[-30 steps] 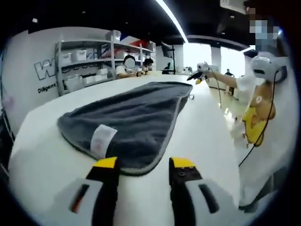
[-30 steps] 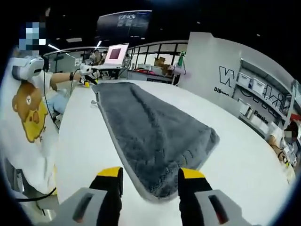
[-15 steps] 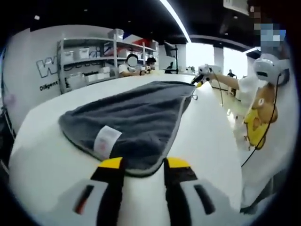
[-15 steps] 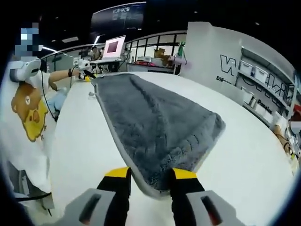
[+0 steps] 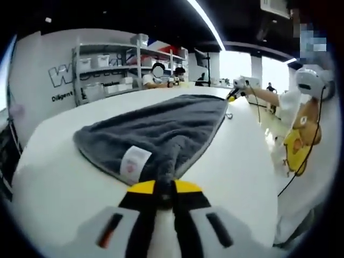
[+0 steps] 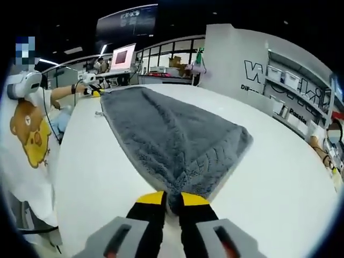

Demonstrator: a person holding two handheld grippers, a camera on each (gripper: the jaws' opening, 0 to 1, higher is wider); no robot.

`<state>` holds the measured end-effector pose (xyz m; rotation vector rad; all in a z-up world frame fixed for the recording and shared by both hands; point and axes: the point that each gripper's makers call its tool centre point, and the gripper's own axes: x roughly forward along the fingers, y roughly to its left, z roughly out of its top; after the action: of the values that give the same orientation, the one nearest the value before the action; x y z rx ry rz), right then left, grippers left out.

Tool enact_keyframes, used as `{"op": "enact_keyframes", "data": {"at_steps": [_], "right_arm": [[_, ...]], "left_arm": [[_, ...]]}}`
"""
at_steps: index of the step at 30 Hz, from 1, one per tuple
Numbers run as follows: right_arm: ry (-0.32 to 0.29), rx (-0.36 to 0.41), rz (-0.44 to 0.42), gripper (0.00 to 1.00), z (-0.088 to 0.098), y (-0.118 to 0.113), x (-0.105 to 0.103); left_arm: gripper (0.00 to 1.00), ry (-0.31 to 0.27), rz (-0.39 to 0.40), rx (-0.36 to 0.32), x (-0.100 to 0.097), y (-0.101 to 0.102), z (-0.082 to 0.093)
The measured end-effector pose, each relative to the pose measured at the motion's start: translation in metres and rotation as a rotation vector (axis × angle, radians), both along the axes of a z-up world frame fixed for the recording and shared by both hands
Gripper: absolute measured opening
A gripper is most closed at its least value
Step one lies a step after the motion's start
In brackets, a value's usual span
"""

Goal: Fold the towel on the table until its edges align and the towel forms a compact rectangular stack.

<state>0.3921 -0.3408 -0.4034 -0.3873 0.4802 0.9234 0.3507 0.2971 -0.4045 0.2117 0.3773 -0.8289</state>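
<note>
Since the long grey fluffy towel (image 5: 156,129) lies flat along the white surface (image 5: 242,156) and needs halving, I've got each claw on one end of it. My left claw (image 5: 164,189) is pinched shut on the near hem, just beside the white care label (image 5: 133,163), so the cloth puckers up between the yellow tips. My right claw (image 6: 171,198) is clamped on the opposite end of the towel (image 6: 172,140), fabric bunched into a ridge there. Gripping both ends should let me lift and bring them together. Edges aren't aligned yet, I'd say.

grey towel (image 5: 161,129), white table (image 5: 54,183), yellow-tipped claw (image 5: 164,187)
</note>
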Motion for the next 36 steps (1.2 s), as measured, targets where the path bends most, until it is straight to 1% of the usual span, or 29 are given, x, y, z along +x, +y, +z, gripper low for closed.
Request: {"op": "enact_keyframes", "data": {"at_steps": [4,9,13,18,24,28,29,34,36], "right_arm": [[-0.037,0.03,-0.003,0.09,0.012,-0.001,-0.004],[-0.08,0.053,-0.004,0.09,0.027,-0.003,-0.01],[-0.106,0.061,0.002,0.09,0.036,-0.001,-0.019],[-0.136,0.073,0.022,0.09,0.043,0.003,-0.038],[-0.17,0.088,0.043,0.08,0.054,0.007,-0.062],[-0.192,0.101,0.055,0.08,0.06,0.01,-0.078],[-0.195,0.099,0.058,0.08,0.06,0.012,-0.082],[-0.196,0.09,0.081,0.08,0.057,0.015,-0.105],[-0.201,0.088,0.092,0.08,0.057,0.017,-0.113]], "left_arm": [[0.1,-0.037,0.01,-0.031,-0.008,0.0,0.014],[0.09,-0.084,0.014,-0.054,-0.021,-0.001,0.033],[0.09,-0.119,0.019,-0.049,-0.031,0.002,0.043],[0.09,-0.156,0.036,-0.073,-0.048,0.009,0.054],[0.09,-0.208,0.037,-0.075,-0.077,0.012,0.067],[0.09,-0.23,0.052,-0.074,-0.093,0.013,0.069],[0.09,-0.238,0.061,-0.071,-0.1,0.014,0.069],[0.09,-0.249,0.075,-0.069,-0.124,0.013,0.064],[0.09,-0.25,0.092,-0.065,-0.134,0.015,0.061]]}}
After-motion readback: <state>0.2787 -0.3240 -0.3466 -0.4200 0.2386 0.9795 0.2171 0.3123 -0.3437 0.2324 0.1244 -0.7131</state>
